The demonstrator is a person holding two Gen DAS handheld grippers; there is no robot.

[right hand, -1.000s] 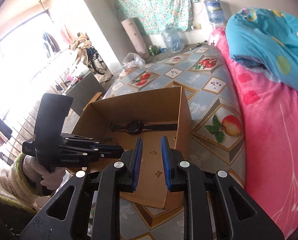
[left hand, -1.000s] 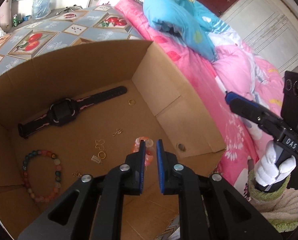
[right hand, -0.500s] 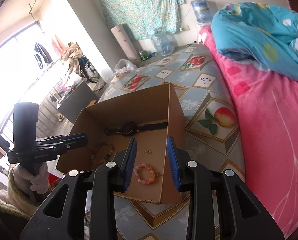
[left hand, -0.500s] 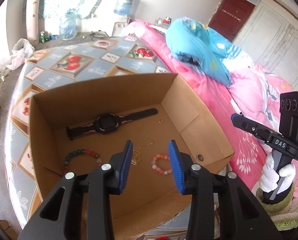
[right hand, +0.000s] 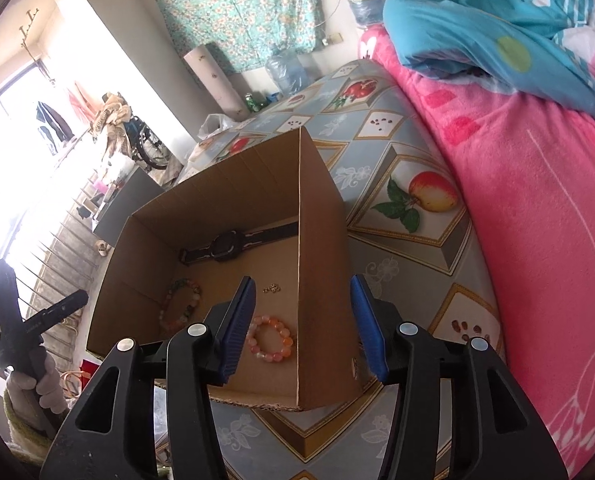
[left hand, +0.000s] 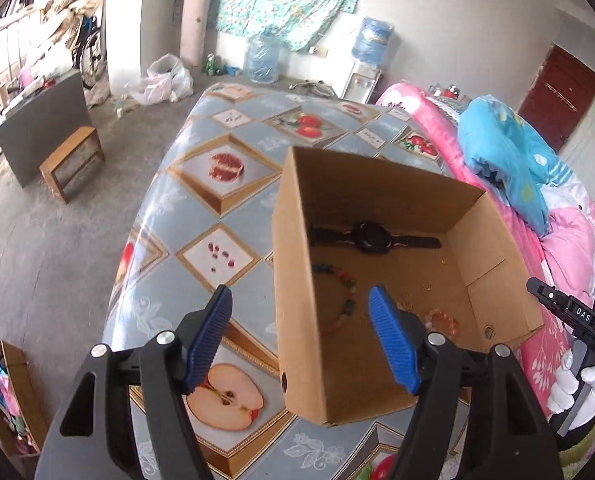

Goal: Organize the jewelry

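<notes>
Left wrist view: the left gripper, jaws just opened wide, straddles the left wall of the cardboard box at center, gripping nothing. A watch and beaded bracelets lie inside.

Right wrist view: the right gripper, jaws just opened partway, straddles the box's right wall, empty; the pink bracelet lies lower center.

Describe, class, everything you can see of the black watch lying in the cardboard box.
The watch is black, with a rounded dark case in the middle and two long straps laid out straight, edged with a pale wavy pattern. It looks like rubber or plastic. It lies flat on the floor of the cardboard box, along the far wall, apart from the bracelets. Nothing grips it.
</notes>
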